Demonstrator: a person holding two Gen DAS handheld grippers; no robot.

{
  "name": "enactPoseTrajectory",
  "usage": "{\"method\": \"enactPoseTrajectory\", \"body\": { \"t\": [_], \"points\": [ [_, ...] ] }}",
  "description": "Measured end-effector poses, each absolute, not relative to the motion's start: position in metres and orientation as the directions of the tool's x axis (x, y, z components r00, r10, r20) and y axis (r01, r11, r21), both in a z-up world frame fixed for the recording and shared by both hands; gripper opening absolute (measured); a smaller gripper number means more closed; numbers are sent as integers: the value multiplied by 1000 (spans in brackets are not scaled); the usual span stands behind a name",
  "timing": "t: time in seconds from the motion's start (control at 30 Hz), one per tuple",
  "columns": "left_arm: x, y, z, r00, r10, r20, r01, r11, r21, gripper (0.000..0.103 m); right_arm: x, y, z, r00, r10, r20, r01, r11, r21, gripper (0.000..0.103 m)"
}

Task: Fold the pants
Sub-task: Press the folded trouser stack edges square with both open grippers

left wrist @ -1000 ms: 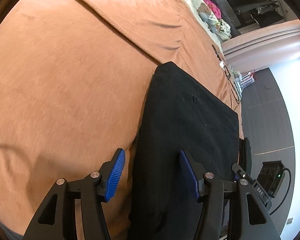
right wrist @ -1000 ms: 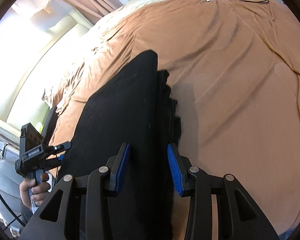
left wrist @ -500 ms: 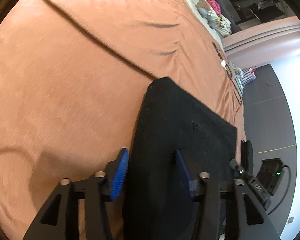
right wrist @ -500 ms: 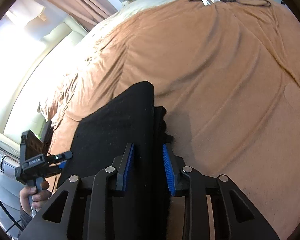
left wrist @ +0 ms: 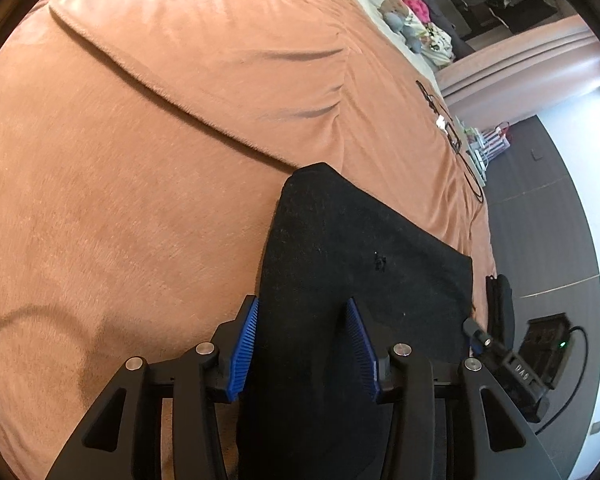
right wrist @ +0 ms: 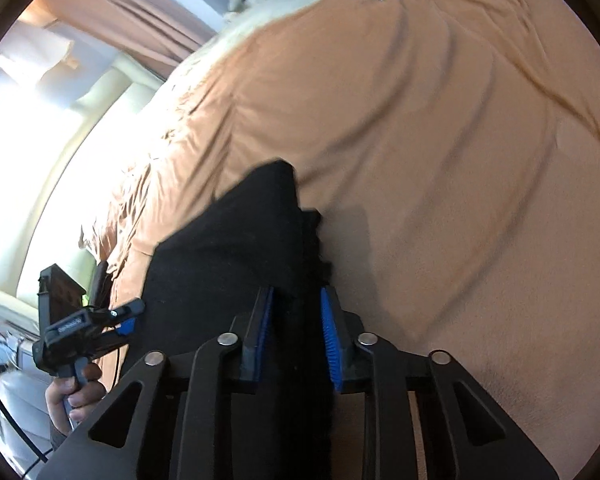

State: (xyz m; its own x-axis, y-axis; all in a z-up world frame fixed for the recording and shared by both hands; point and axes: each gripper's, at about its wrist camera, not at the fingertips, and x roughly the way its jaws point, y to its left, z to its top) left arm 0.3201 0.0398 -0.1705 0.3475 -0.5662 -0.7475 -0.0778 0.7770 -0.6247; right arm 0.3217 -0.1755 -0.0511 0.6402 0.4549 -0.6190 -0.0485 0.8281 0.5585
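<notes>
Pants [left wrist: 364,248]: black, folded; long axis runs along blanket [left wrist: 140,160] edge nearest the grippers.
Left gripper [left wrist: 306,346]: half-open, straddling pants' end.
Right gripper [right wrist: 296,336]: narrowed onto opposite end.

We look from both wrist cameras forward along the fingers, close above the bed. Both views share the black pants [left wrist: 340,280] toward 12 o'clock on the brown blanket [left wrist: 140,160]; our right view catches the left gripper [right wrist: 128,320] at 9 o'clock.

One black pants [left wrist: 364,264], two tools: left tool [left wrist: 306,344], right tool [right wrist: 296,328]; one brown blanket [left wrist: 140,160]; two stuffed toys [left wrist: 400,20].
</notes>
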Motion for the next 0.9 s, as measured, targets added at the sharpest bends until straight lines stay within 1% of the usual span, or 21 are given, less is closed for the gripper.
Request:
{"method": "enactPoseTrajectory", "body": {
  "t": [0.07, 0.13, 0.2, 0.4, 0.57, 0.67, 0.7, 0.77, 0.8, 0.83, 0.9],
  "points": [
    [319, 40, -171, 348, -567, -746, -84, 774, -628, 46, 327, -174, -48, 644, 440, -626, -45, 839, 542, 20],
    [320, 40, -171, 348, -567, -747, -84, 774, -627, 46, 336, -173, -48, 640, 444, -626, -42, 835, 549, 16],
    [322, 39, -171, 347, -567, -747, -85, 774, -627, 46, 344, -170, -50, 637, 435, -637, -37, 842, 538, 16],
    [329, 41, -170, 351, -563, -748, -90, 775, -626, 46, 358, -165, -66, 611, 413, -676, -6, 855, 518, 13],
    [328, 40, -172, 345, -561, -753, -92, 778, -621, 46, 360, -168, -62, 601, 452, -659, -16, 831, 556, 13],
    [323, 40, -173, 339, -565, -753, -89, 777, -623, 46, 354, -180, -59, 583, 527, -618, -39, 778, 627, 14],
    [321, 40, -173, 337, -566, -753, -89, 777, -624, 47, 353, -185, -60, 579, 544, -608, -43, 764, 643, 16],
    [317, 42, -173, 341, -565, -752, -89, 777, -623, 47, 348, -191, -64, 565, 570, -597, -49, 745, 665, 29],
    [315, 43, -172, 341, -566, -751, -89, 776, -625, 47, 345, -192, -67, 556, 585, -591, -58, 736, 674, 45],
    [313, 44, -172, 342, -568, -749, -89, 774, -627, 47, 343, -193, -69, 550, 596, -585, -68, 730, 680, 56],
    [309, 47, -171, 344, -570, -746, -87, 772, -630, 47, 338, -194, -73, 531, 620, -577, -86, 717, 692, 57]
  ]
}}
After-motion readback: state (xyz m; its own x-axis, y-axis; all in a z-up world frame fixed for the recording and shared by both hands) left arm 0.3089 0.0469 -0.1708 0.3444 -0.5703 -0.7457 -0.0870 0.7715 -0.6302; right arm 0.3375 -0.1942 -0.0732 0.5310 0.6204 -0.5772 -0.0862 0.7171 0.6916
